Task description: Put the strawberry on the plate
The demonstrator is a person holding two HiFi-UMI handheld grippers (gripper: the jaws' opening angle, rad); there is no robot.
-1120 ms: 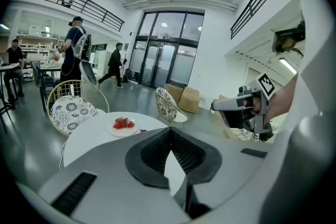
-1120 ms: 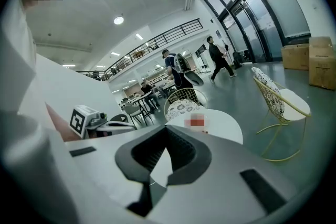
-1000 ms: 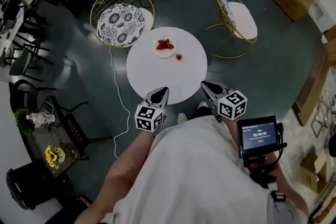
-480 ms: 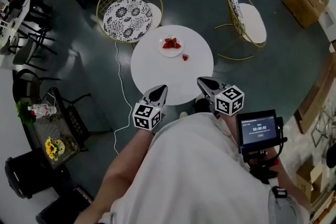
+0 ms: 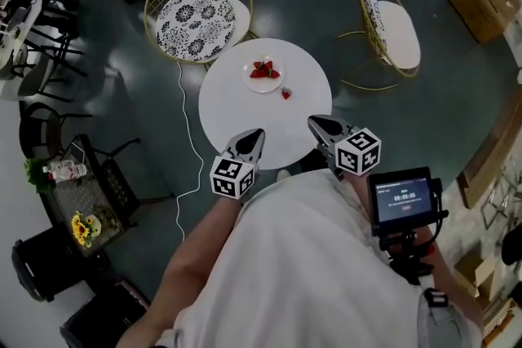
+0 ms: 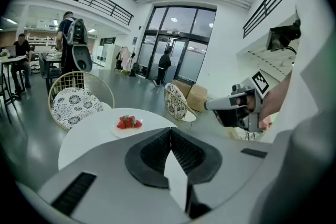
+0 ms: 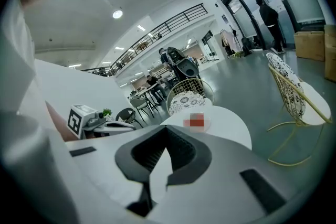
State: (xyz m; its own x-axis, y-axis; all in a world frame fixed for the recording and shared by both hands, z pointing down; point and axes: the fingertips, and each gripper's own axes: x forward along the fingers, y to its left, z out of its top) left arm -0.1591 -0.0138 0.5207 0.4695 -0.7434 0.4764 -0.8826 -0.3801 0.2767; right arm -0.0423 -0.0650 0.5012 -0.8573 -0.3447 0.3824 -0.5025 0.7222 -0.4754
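Far L: patterned-cushion chair (image 5: 192, 12), behind the counter (image 5: 236, 106). In head view the L claw (image 5: 252, 136) shows over the counter's near edge. It's clenched tight w/ nothing btwn the jaws; its own view has the pads meeting on air. The plate (image 5: 254, 83) sits toward the counter's far side w/ a few red berries (image 5: 263, 70) piled on it. The loose strawberry (image 5: 286, 94) lies on bare counter just beside the plate, at its near-R side, not on it. R claw (image 5: 318, 124) is also at the near edge, R of the L one, likewise clenched & empty. Off to the R stands a second chair (image 5: 391, 28).

Step, as I read it: approach, pre-grasp. The strawberry is untouched, both claws well apart from it. R claw looks the closer, so prob. the one to use. Nxt move needs jaws let apart first, a reach fwd across the counter to straddle the strawberry, a soft squeeze (it bruises), then a short carry over to the plate.
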